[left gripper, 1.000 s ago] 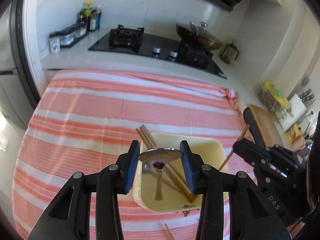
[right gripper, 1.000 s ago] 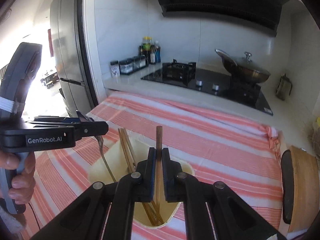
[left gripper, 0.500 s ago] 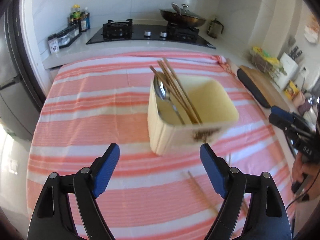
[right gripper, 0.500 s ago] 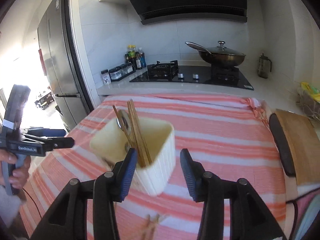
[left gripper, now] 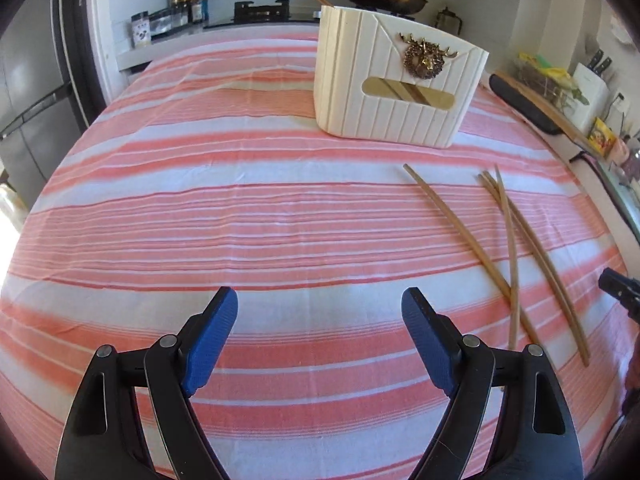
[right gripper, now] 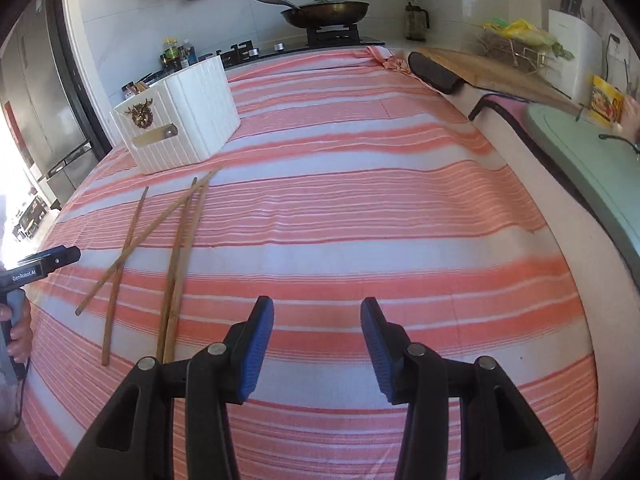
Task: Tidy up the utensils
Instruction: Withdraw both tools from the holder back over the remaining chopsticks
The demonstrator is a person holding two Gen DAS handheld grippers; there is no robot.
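While both hang empty, left claw (left gripper: pixel 316 336) gapes wider than right claw (right gripper: pixel 317 344).

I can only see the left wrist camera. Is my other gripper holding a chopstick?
Observer: No. The right gripper is open. Its jaws have just been opening, and only the striped cloth shows between them.
Operator: How many chopsticks are left? They bunch up for me.
Observer: Four chopsticks lie loose on the cloth, to the left of the right gripper.
Operator: My view shows only sticks in the box window. Anything else in there?
Observer: Something small, round and shiny shows at one end of the slot in the white box. It may be a spoon.
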